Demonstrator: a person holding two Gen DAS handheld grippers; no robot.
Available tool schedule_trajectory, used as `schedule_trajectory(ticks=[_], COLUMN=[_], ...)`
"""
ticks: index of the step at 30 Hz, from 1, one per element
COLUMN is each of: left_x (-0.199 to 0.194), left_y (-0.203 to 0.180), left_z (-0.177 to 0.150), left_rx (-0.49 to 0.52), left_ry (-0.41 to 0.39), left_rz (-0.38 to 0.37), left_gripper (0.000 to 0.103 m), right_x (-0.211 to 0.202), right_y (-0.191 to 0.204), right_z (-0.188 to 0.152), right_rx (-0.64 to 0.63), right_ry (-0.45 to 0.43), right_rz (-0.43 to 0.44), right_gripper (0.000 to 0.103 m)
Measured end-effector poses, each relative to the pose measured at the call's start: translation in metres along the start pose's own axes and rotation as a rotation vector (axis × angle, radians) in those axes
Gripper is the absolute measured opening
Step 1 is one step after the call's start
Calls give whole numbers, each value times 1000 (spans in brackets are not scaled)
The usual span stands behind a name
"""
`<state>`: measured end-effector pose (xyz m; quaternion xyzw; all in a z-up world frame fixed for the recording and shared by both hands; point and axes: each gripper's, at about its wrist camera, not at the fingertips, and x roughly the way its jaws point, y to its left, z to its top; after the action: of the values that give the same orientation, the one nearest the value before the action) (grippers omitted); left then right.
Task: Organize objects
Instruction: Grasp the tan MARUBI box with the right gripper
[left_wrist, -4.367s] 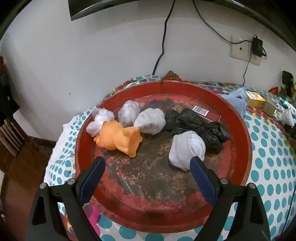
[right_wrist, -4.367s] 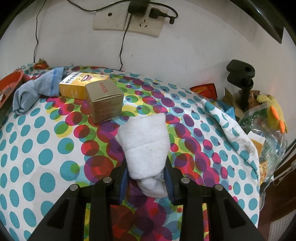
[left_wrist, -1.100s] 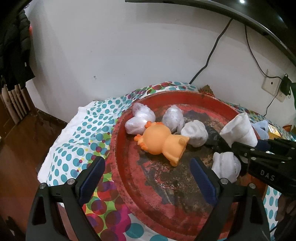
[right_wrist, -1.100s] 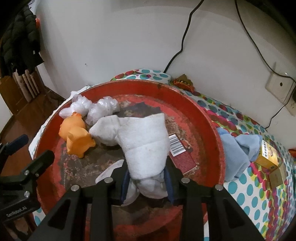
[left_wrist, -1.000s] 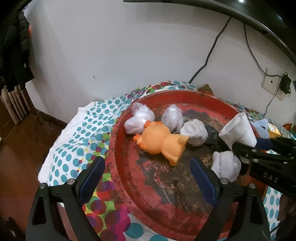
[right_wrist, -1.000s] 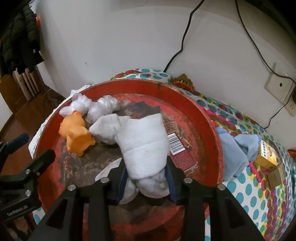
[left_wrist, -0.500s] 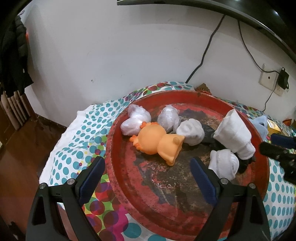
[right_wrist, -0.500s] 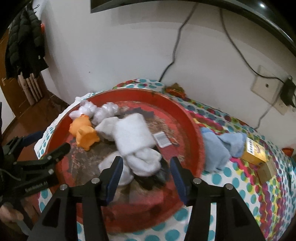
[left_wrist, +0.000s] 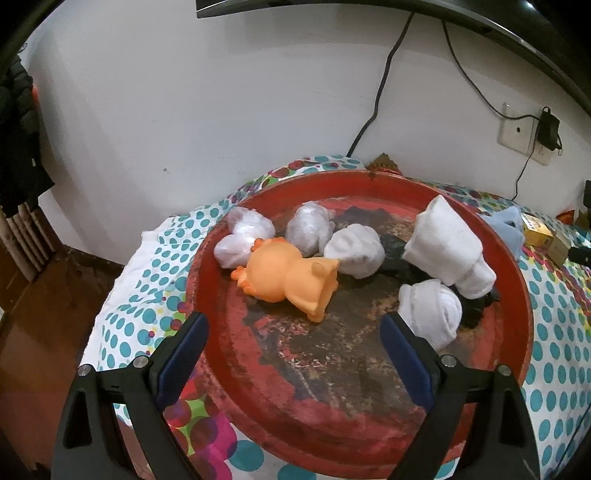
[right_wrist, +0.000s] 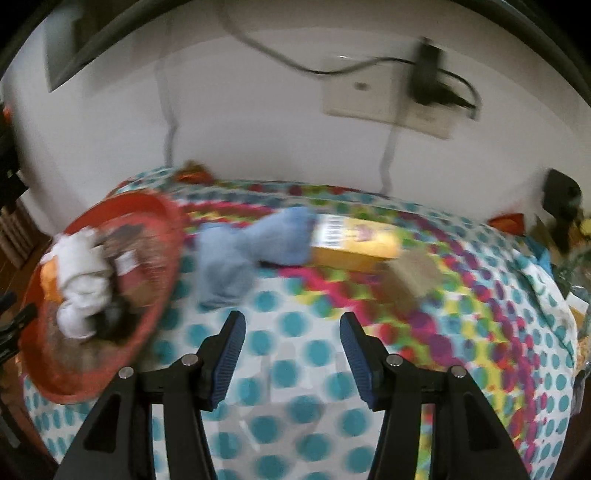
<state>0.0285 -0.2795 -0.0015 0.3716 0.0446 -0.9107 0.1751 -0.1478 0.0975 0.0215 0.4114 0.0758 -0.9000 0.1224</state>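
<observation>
A round red tray (left_wrist: 369, 424) lies on the dotted cloth and holds an orange toy (left_wrist: 291, 278), several white rolled socks, black bags and the white rolled towel (left_wrist: 448, 245) at its right side. My left gripper (left_wrist: 293, 350) is open and empty over the tray's near part. My right gripper (right_wrist: 291, 349) is open and empty above the dotted cloth, right of the tray (right_wrist: 155, 295). A blue sock (right_wrist: 251, 251), a yellow box (right_wrist: 356, 240) and a brown box (right_wrist: 413, 284) lie ahead of it; this view is blurred.
The table with the dotted cloth (left_wrist: 554, 332) stands against a white wall with a socket (left_wrist: 517, 131) and cables. The table's left edge drops to a wooden floor (left_wrist: 33, 332). Bags and a black stand (right_wrist: 561, 195) crowd the far right.
My right gripper opened and let go of the white rolled towel onto the tray, then pulled back and swung right over the cloth. The left gripper stayed open over the tray.
</observation>
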Motion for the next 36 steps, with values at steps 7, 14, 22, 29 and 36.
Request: schedule_trajectory(ticks=[7,14,22,29,36], left_x=[1,-10,-36,-34,-4], left_y=[-9,-28,-79,-158,-231], left_z=[-1,4,31,48,62], left_rx=[27,69,129,214,246], left_ry=[24,37,21,34,90], left_rz=[-2,14,-46,-142,-241], left_gripper=[93,93,96,99,99], right_x=[62,105,135,127,100], right_y=[-8,-10,4,2,-26], right_z=[13,5,-4,-22,-49], right_rx=[-49,-155,-164,-74,-32], right_ry=[48,53,39,9,-5], right_rz=[-44,-19,87,112,93], right_gripper=[55,55,55,49,49])
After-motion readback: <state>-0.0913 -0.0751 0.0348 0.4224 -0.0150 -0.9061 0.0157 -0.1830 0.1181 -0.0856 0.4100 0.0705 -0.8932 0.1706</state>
